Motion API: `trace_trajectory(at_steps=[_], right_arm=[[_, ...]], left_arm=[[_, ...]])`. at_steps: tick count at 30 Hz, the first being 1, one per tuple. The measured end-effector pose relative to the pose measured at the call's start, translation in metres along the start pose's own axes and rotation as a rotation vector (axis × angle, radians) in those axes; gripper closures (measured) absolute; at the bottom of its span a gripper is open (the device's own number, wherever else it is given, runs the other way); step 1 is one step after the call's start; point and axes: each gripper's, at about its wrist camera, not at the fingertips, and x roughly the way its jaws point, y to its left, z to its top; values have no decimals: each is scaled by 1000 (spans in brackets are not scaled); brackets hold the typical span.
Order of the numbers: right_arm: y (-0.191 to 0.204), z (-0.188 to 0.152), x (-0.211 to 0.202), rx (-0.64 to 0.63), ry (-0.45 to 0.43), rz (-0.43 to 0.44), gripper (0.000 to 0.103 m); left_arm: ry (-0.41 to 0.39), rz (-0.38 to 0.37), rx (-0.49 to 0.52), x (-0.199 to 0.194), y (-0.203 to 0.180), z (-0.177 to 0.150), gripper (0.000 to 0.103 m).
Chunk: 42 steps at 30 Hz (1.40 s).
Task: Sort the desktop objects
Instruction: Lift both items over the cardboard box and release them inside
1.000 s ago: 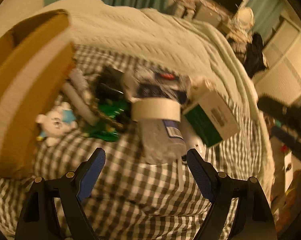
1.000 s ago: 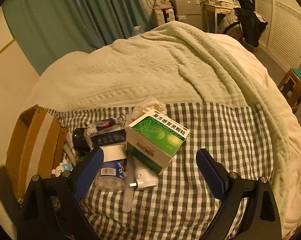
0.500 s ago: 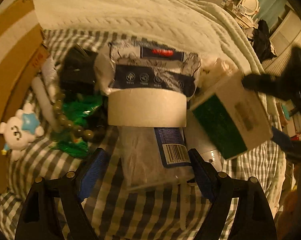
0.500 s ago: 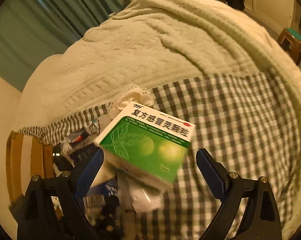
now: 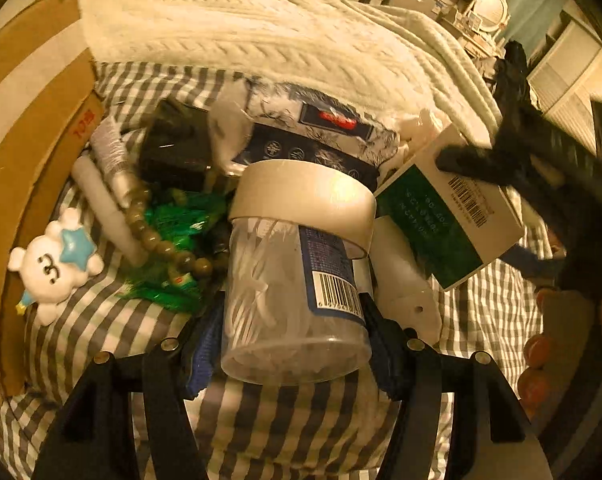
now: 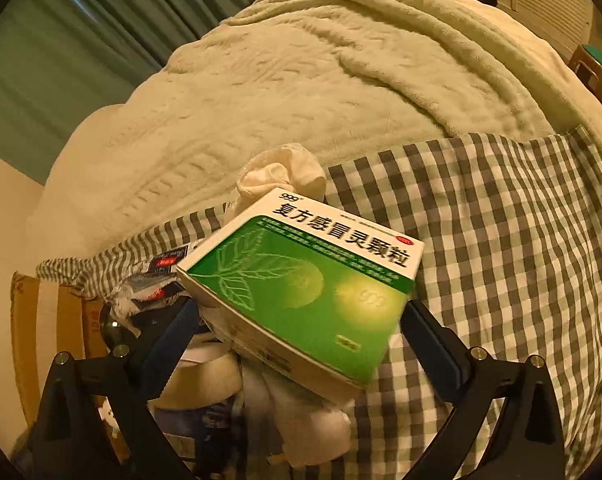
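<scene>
Left gripper [image 5: 291,344]: matte black angular frame, silver round screws along each arm, fingers [image 5: 203,354] faced with blue ribbed pads. Right gripper [image 6: 301,344] is built the same way: black struts, shiny screw heads, dark blue serrated pads on the fingers [image 6: 435,344]. Bare fingertips of a hand [image 5: 541,360] wrap a black handle at the left view's edge.

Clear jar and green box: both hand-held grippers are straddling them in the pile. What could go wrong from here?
1. The left hand-held gripper is closing on the clear jar near its bottom end; the round wall could slip out.
2. The jar's lid touches the bead string and green box, so lifting may drag them.
3. The right hand-held gripper is opening around the tilted box, which sits on other items and could slide.
</scene>
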Motion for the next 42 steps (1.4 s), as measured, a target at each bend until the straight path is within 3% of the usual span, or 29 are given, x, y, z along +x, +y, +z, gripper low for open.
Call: trace_trajectory(at_steps=[6, 13, 20, 24, 29, 35, 42], right_arm=[[-20, 0, -25, -76, -64, 80, 2], [-14, 13, -61, -416, -145, 69, 0], [11, 21, -38, -602, -93, 117, 0], [12, 22, -7, -617, -11, 125, 0], [14, 4, 18, -624, 15, 124, 0], [15, -3, 7, -542, 3, 118, 7], [14, -16, -29, -473, 36, 138, 8]], left_arm=[[2, -14, -77, -20, 13, -9, 39], [2, -16, -134, -34, 14, 3, 40], [28, -11, -122, -41, 12, 9, 40], [46, -3, -107, -44, 17, 12, 40], [74, 16, -78, -31, 18, 10, 40], [52, 18, -37, -40, 9, 10, 40], [-34, -24, -61, -87, 15, 9, 40]])
